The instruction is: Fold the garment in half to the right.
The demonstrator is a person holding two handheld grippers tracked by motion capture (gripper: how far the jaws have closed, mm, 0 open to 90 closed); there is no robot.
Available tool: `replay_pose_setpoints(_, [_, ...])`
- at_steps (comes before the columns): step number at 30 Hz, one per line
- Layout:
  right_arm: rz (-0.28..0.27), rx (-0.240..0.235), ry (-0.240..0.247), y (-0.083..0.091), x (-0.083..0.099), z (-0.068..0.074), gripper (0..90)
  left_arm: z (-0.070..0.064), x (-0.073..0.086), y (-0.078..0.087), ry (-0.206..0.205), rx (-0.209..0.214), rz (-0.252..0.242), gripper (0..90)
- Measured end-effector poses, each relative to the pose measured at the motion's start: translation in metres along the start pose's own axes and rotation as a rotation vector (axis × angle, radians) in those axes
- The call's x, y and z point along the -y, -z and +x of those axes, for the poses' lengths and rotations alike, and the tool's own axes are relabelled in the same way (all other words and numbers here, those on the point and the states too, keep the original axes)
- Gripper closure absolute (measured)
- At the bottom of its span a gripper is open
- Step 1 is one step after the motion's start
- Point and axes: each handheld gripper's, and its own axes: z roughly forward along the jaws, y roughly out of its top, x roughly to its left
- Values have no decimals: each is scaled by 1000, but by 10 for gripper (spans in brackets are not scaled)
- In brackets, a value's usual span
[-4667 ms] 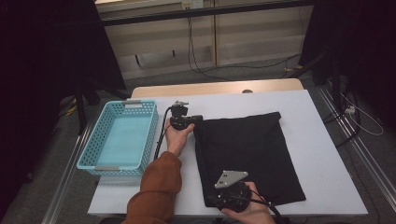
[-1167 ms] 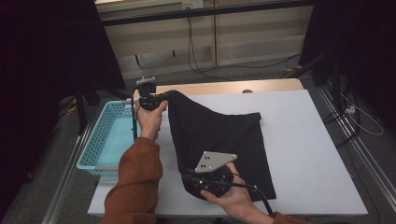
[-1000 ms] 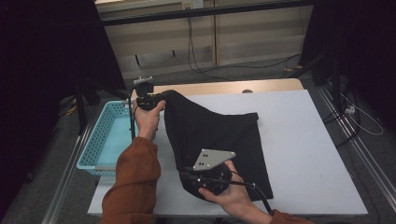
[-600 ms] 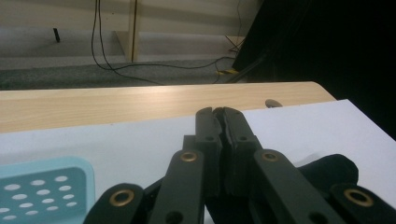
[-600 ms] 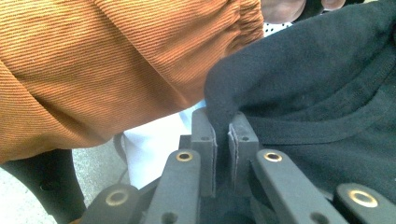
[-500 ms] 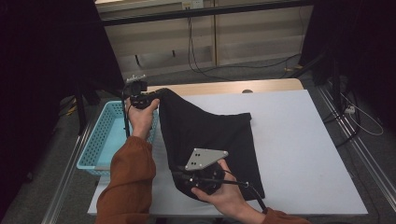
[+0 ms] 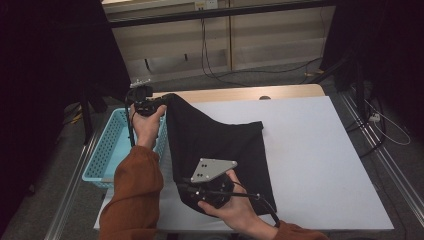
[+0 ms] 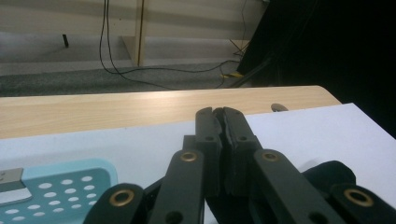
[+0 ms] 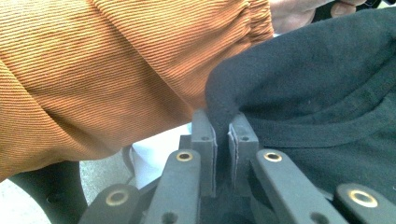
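A black cloth (image 7: 215,150) lies partly on the white surface (image 7: 320,150), with two of its corners lifted by the two tools. The left tool (image 7: 162,101) holds the far corner up above the far left edge of the surface, just beside the light blue basket (image 7: 107,150); in the left gripper view its jaws are pressed together on a thin fold of the cloth (image 8: 327,175), with the basket (image 8: 56,186) at the lower left. The right tool (image 7: 186,186) sits at the near left of the cloth, low over the surface, with a grey plate on top. In the right gripper view its jaws pinch a bunched edge of the cloth (image 9: 317,93), and an orange sleeve (image 9: 116,70) of the other arm lies close behind. Between the two tools the cloth hangs in a slanting fold, while its right part rests flat on the surface.
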Motion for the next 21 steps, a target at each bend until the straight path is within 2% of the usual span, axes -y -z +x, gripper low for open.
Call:
replay_pose_setpoints(9, [-15, -6, 6, -4, -7, 2, 841, 5, -2, 5, -9, -20, 0, 861])
replay_pose_setpoints(15, [0, -5, -5, -4, 0, 0, 841, -5, 2, -8, -23, -2, 17, 860])
replay_pose_setpoints(21, [8, 16, -6, 2, 8, -2, 840, -17, 5, -18, -35, 16, 28, 860])
